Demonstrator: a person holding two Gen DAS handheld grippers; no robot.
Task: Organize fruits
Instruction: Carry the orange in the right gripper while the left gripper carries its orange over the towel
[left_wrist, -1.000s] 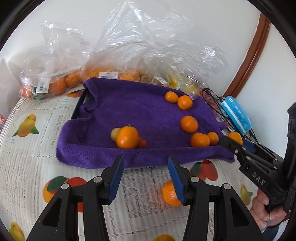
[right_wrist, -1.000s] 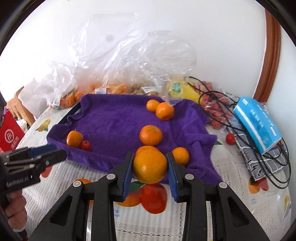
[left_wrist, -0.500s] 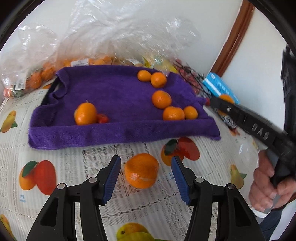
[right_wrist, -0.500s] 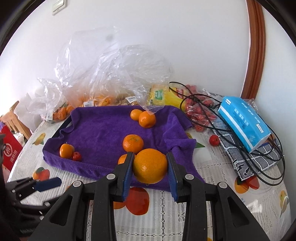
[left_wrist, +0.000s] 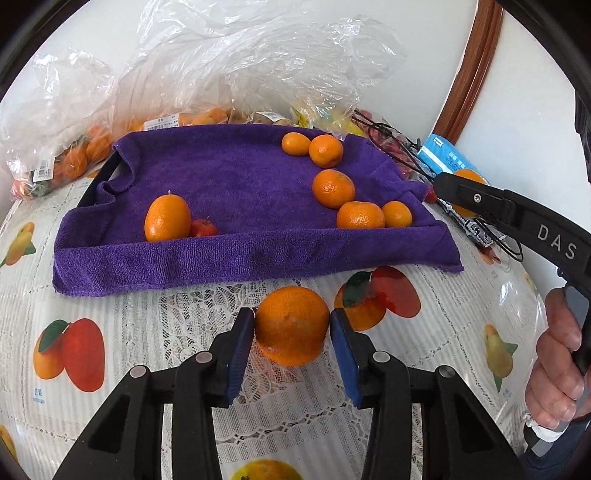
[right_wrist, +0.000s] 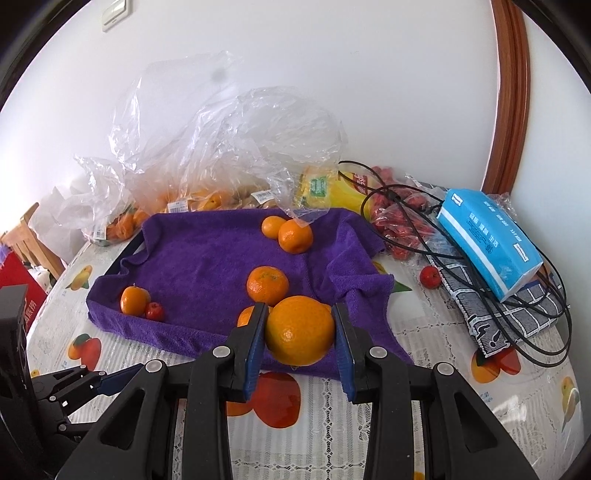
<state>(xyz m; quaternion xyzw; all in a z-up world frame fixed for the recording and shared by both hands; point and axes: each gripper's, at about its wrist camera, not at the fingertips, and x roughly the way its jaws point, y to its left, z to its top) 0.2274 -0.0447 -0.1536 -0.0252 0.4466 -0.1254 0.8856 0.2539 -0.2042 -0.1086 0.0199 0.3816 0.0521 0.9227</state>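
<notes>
A purple towel (left_wrist: 236, 192) covers a tray and holds several oranges (left_wrist: 333, 187) and a small red fruit (left_wrist: 203, 227). My left gripper (left_wrist: 291, 334) stands around a large orange (left_wrist: 291, 325) that rests on the tablecloth in front of the towel; its pads sit against both sides of it. My right gripper (right_wrist: 299, 334) is shut on another large orange (right_wrist: 299, 330) and holds it above the towel's (right_wrist: 207, 258) near right edge. It also shows at the right of the left wrist view (left_wrist: 458, 192).
Clear plastic bags (left_wrist: 236, 62) with more fruit lie behind the towel. A blue tissue pack (right_wrist: 487, 236), black cables (right_wrist: 480, 273), a bag of red fruits (right_wrist: 399, 225) and a loose red fruit (right_wrist: 430, 276) lie at the right. The tablecloth (left_wrist: 110, 332) has printed fruit.
My left gripper moved forward and closed in around the large orange on the tablecloth. My right gripper rose and drew back a little, still holding its orange.
</notes>
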